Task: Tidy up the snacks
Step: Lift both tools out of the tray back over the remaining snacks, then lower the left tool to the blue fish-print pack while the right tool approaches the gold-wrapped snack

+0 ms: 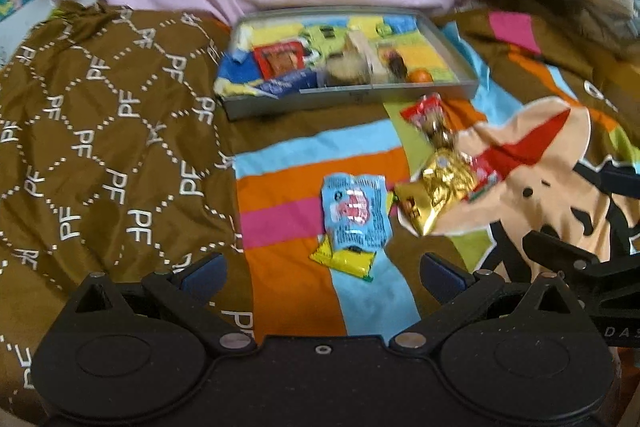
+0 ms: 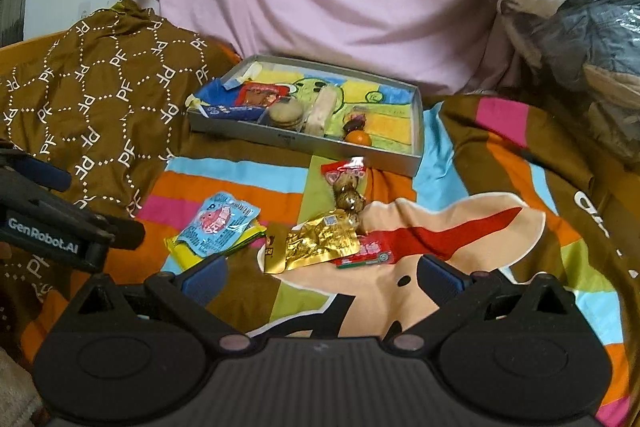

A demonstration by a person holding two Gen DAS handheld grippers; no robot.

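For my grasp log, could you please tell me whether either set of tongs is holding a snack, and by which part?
Nothing is held: the left tongs and right tongs are both open and empty above the blanket.

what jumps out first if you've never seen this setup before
A crinkled gold foil snack packet gleams mid-bedspread, beside a light blue packet with a pink cartoon pig. Behind them, a shallow grey cardboard tray already holds several snacks. The left gripper and right gripper both hang open over the striped cloth.

Gold foil packet [image 2: 320,241], light-blue pig-print sachet [image 1: 356,213], grey tray [image 2: 416,131], brown "PF" lattice cloth [image 1: 100,147]
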